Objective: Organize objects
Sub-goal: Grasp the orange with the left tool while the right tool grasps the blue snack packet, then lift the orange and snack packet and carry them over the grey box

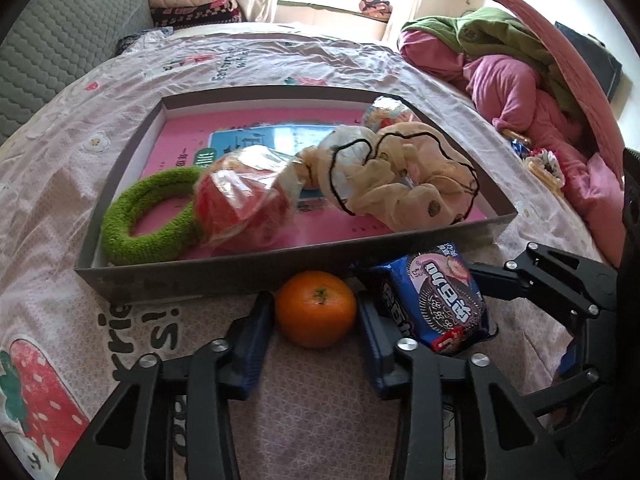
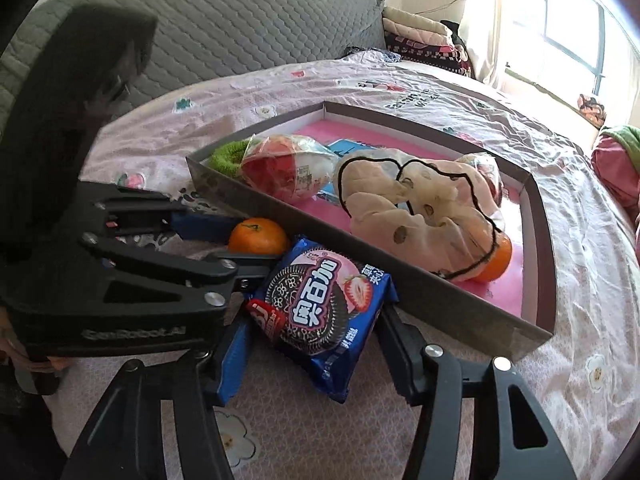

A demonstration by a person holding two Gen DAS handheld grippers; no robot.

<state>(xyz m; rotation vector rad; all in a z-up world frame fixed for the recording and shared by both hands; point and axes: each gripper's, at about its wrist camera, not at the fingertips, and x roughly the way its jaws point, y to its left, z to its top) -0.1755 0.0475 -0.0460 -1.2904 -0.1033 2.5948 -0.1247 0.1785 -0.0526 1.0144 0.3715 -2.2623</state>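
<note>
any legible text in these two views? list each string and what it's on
"奥百加" on the blue cookie packet; its smaller print is too small to read.
"GenRobot.AI" on the left gripper body, faint.
"rrie" and "s!", cut-off letters on the bedsheet.
More lettering on the bedsheet beyond the box: too distorted to read.
Pink sheet lining the box: print blurred and partly covered.
Label on the clear-wrapped red snack: too small.

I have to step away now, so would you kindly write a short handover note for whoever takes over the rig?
Left gripper: closed around the orange on the bedsheet, just outside the box.
Right gripper: astride the blue cookie pack beside it; contact unclear.
Done: green ring, red wrapped snack, cream scrunchie and a second orange lie in the box.
Left: lift the orange and cookie pack into the box.
</note>
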